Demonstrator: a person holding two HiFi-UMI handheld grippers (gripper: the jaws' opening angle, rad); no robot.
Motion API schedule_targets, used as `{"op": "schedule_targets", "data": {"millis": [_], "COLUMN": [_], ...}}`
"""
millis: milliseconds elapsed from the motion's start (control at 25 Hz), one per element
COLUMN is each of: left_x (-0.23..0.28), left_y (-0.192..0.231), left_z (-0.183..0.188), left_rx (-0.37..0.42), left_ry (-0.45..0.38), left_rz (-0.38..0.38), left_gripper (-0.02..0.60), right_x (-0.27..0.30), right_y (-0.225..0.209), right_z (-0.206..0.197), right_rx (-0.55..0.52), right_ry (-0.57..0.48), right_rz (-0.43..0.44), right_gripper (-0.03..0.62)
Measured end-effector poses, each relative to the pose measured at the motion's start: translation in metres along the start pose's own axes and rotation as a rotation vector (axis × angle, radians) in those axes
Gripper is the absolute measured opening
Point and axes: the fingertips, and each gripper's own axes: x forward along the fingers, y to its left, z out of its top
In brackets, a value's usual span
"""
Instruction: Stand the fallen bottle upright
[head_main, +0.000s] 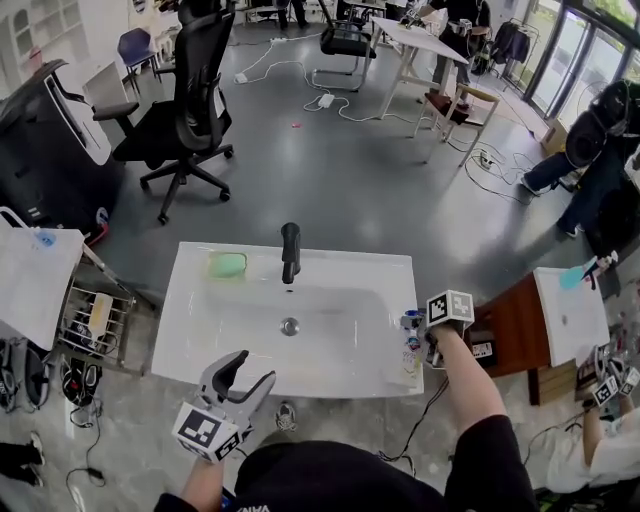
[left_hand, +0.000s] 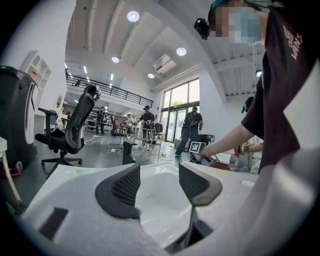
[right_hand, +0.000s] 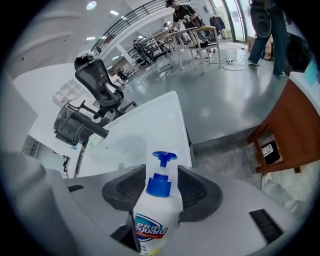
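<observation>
A white hand-soap bottle (head_main: 411, 348) with a blue pump lies on the right rim of the white sink (head_main: 200, 300), its pump pointing away from me. My right gripper (head_main: 428, 345) is tilted steeply down over it. In the right gripper view the bottle (right_hand: 152, 220) lies between the jaws with its pump sticking out past them. The dark pads (right_hand: 127, 187) stand beside its neck and shoulders with a small gap at the blue collar. My left gripper (head_main: 245, 375) hovers open and empty at the sink's front edge; its gripper (left_hand: 160, 185) looks level across the basin.
A black faucet (head_main: 290, 252) and a green soap bar (head_main: 227, 264) sit at the sink's back rim. A wooden cabinet (head_main: 515, 335) stands right of the sink, a wire rack (head_main: 95, 320) left. A black office chair (head_main: 185, 110) and people stand beyond.
</observation>
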Motion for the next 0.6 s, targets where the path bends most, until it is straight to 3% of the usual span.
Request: {"op": "schedule_targets", "data": {"millis": [360,600], "left_x": [-0.0012,0.0000], "left_y": [0.0008,0.0003], "left_z": [-0.0055,-0.0038], "left_rx": [-0.006,-0.008], "left_ry": [0.007,0.005], "left_rz": [0.009,0.011], "left_gripper": [0.249,0.249], "right_x": [0.0052,0.0028], "right_y": [0.0001,0.0033], "right_z": [-0.0032,0.0023], "right_rx": [-0.071,-0.139], "right_ry": [0.037,0.007], "right_rz": [-0.006,-0.029], "right_gripper": [0.203,0.150]}}
